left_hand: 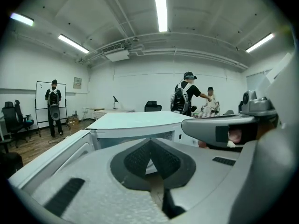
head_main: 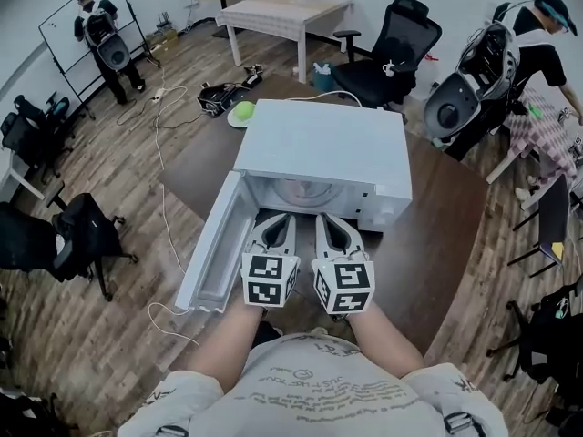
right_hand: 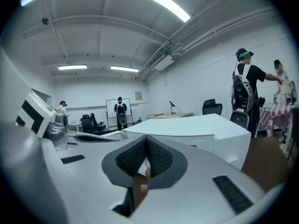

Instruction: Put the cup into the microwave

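A white microwave (head_main: 319,148) stands on a round brown table (head_main: 446,217), its door (head_main: 214,248) swung open to the left. Inside, only the glass turntable (head_main: 299,192) shows. My left gripper (head_main: 278,218) and right gripper (head_main: 330,218) sit side by side just in front of the opening, both shut with nothing between the pads. In the left gripper view the gripper (left_hand: 150,141) points at the microwave (left_hand: 135,122). The right gripper (right_hand: 147,139) faces the microwave (right_hand: 196,127) too. A small green round thing (head_main: 242,112) lies behind the microwave; I cannot tell if it is the cup.
A black office chair (head_main: 396,48) and a wooden table (head_main: 278,12) stand beyond the brown table. People with backpack rigs stand at the far left (head_main: 105,39) and far right (head_main: 510,57). A white cable (head_main: 164,167) trails over the floor on the left.
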The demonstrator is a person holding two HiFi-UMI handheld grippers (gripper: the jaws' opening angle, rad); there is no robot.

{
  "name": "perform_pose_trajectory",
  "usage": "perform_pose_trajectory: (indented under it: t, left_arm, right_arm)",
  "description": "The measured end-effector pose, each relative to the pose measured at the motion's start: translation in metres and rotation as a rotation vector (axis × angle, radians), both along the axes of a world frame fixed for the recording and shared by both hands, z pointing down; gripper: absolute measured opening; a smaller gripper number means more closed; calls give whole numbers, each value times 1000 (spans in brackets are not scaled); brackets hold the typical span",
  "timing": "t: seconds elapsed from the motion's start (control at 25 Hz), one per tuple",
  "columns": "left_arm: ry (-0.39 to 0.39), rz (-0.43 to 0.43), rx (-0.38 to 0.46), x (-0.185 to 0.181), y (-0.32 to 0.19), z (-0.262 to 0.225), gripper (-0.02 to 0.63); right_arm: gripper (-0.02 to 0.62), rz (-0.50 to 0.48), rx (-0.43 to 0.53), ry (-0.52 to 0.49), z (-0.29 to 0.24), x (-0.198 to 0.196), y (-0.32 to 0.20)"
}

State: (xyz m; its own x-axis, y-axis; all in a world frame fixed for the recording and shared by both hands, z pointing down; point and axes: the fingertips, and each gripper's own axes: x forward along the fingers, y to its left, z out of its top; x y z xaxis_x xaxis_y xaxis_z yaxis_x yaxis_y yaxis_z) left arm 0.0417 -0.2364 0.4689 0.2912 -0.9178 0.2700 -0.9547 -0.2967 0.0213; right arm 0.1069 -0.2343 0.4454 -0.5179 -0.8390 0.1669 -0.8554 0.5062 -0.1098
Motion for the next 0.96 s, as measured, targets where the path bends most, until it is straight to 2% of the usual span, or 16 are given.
perform_pose_trajectory:
  t: [0.4,0.72,0.96]
  left_arm:
    - [25,-22,0,-7,-1,-4,14]
    - [6,-17,12,-4,2,-1,14]
    - [1,-10,10,1,5,0,14]
  right_arm:
    - [12,-23,3,14,-5,-7,-5]
    - [12,-13,25,15,-4,-5,-4]
    - [12,-12,7,25,1,-2,-4]
